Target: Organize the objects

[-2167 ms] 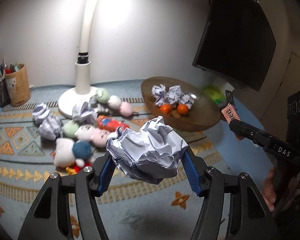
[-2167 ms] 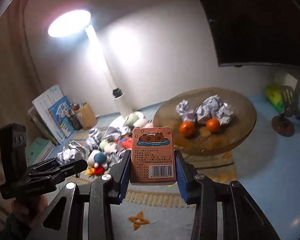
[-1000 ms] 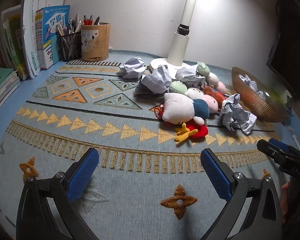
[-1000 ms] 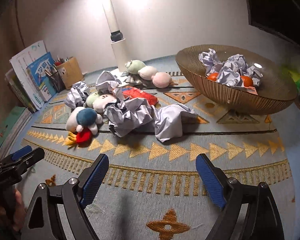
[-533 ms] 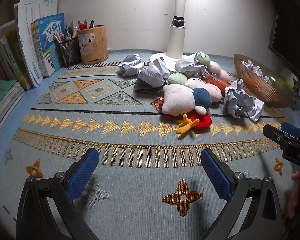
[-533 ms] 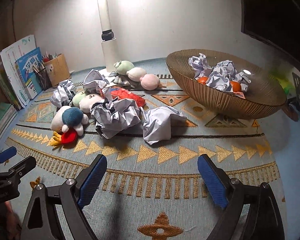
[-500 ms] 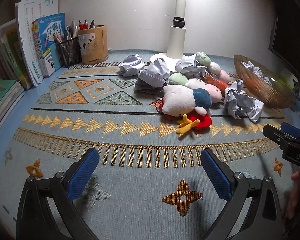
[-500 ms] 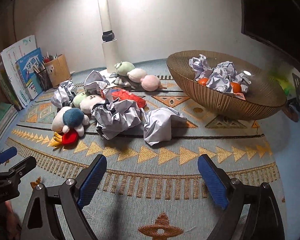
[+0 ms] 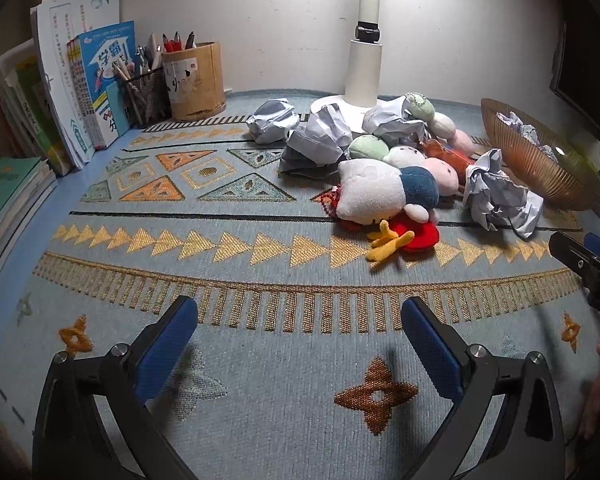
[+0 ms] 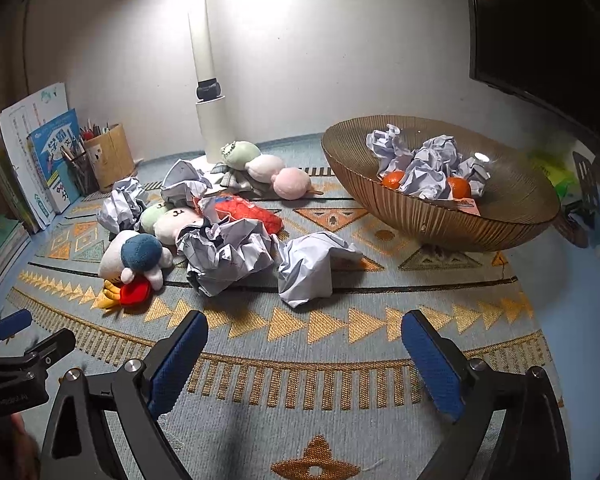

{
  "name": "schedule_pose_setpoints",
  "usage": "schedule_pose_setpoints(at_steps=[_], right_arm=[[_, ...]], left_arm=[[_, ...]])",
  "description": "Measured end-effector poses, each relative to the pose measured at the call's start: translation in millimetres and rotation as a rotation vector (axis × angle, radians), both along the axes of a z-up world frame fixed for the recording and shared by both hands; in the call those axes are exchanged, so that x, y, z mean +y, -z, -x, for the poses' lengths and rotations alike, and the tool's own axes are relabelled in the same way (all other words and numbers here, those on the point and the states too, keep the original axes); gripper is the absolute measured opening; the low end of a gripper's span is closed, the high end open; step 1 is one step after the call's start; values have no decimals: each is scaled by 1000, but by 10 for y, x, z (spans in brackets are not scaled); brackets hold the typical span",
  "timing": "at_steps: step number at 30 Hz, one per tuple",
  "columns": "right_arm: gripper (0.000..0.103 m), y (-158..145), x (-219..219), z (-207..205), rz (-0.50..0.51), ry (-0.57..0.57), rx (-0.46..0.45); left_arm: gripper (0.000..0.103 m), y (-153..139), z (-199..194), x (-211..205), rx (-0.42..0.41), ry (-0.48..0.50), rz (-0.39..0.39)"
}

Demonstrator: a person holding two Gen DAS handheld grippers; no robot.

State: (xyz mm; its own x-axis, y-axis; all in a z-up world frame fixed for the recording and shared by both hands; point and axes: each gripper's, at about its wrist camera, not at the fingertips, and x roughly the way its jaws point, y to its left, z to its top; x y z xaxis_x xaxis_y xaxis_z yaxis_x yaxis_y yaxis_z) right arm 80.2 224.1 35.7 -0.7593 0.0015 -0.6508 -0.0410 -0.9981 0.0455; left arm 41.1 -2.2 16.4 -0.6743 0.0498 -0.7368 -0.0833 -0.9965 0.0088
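Observation:
Both grippers hover open and empty over the patterned rug. My left gripper (image 9: pixel 300 328) faces a heap of soft toys, with a white and blue plush (image 9: pixel 384 194) in front. My right gripper (image 10: pixel 304 344) is just short of two crumpled paper balls, one (image 10: pixel 228 252) left and one (image 10: pixel 312 264) right. The ribbed brown bowl (image 10: pixel 480 220) at the right holds several paper balls, two oranges (image 10: pixel 458 186) and a small pink card box (image 10: pixel 466 204). More paper balls (image 9: pixel 272 120) lie near the lamp base (image 9: pixel 360 112).
Books (image 9: pixel 64 84) and a pen pot (image 9: pixel 194 80) line the back left wall. A dark monitor (image 10: pixel 548 32) hangs at the right. A green packet (image 10: pixel 552 172) and a dark stand (image 10: pixel 584 196) sit beyond the bowl. The right gripper's tip shows in the left wrist view (image 9: pixel 584 256).
Earlier my left gripper held a paper ball and my right the card box above the bowl. Both now hang open and empty, low over the rug. Barely any motion in the last half second.

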Motion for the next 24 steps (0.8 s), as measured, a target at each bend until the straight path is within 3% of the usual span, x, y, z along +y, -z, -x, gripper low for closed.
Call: schedule_pose_setpoints(at_steps=[24], right_arm=[[98, 16, -44, 23, -23, -10, -17]], left_arm=[[102, 3, 10, -10, -7, -2, 4]])
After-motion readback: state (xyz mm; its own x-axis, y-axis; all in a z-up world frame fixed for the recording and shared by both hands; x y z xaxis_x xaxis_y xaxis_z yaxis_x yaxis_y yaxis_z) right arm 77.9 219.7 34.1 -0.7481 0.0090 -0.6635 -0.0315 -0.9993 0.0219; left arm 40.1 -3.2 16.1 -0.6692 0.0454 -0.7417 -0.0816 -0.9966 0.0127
